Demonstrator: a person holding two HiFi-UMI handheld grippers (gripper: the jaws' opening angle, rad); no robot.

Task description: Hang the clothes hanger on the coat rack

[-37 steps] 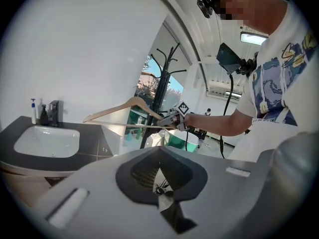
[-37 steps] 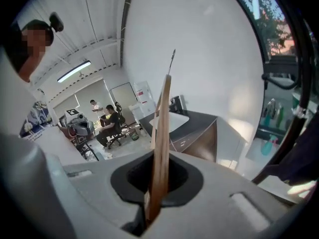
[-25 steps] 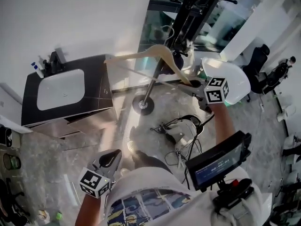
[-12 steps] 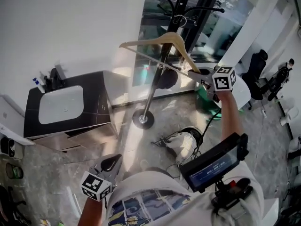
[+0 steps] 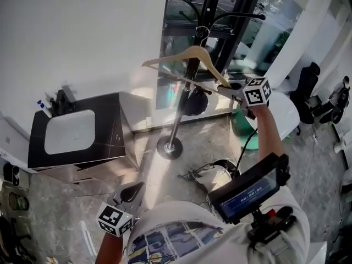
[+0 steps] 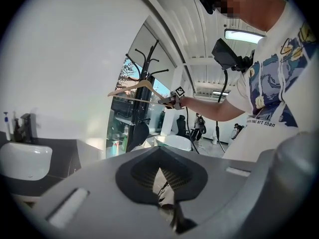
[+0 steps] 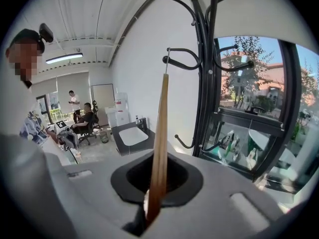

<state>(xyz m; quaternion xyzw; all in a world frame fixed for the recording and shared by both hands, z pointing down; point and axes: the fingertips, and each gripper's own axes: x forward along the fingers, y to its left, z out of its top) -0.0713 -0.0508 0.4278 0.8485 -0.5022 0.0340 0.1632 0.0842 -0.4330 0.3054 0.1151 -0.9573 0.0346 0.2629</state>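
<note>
Right gripper (image 5: 234, 87): arm stretched out and up, jaws pinched on the right-hand tip of the wooden hanger (image 5: 170, 58). Its own view shows the wood edge-on, rising straight out from between the pads. Gripping the end rather than the middle keeps the gripper clear of the rack and leaves the metal hook (image 5: 201, 32) free at the top. The cost, I judge, is a long lever, so the hanger may sag or twist in the pinch.

Hanger: in the air, shoulders roughly level, close against the upper part of the coat rack (image 5: 214, 4). The metal hook sits just beside one curved rack arm (image 7: 187, 66). Whether it touches or already laps over the arm, I cannot tell. I judge it not yet hung, since the pinch appears to carry the weight.

Coat rack: black pole with curled arms, round base on the floor (image 5: 146, 166), standing between the window (image 5: 278, 21) and the corner of the sink cabinet (image 5: 113, 120).

Left gripper (image 5: 131, 191): low by the person's waist, jaws pressed together on nothing, well apart from the rack. Idle, because this looks like a one-hand job.

Next, as I read it: lift the metal hook over the tip of the rack arm, lower until the arm takes the load, and only then let the jaws part.
</note>
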